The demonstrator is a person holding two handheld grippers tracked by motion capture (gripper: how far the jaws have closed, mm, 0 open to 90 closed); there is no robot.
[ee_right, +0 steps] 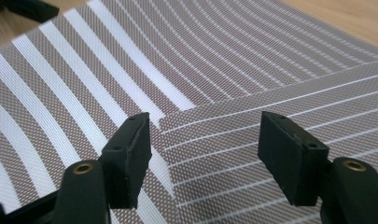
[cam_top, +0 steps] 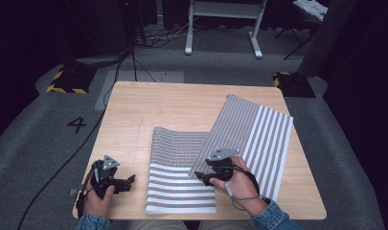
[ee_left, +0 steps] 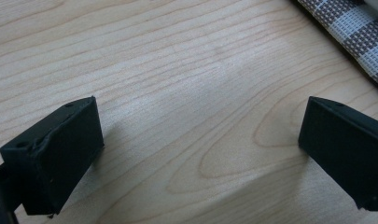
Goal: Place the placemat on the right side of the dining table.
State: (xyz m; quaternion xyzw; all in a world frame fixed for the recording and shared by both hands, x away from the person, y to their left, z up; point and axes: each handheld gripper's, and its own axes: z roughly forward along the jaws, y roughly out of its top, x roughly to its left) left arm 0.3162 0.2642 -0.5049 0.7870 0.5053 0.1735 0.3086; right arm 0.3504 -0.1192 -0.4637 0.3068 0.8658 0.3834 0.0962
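Two grey-and-white striped woven mats lie on the wooden table. The middle mat lies curved upward at its far end, and the right mat lies askew across its right side. My right gripper hovers at the near-left corner of the right mat, where it overlaps the middle mat. Its jaws stand open with the corner below them, not pinched. My left gripper rests at the table's near left, open over bare wood, a mat edge beyond it.
The left gripper's black jaw shows far off past the middle mat. On the carpet behind the table stand a white desk frame and yellow-black striped blocks. A cable trails along the floor at the left.
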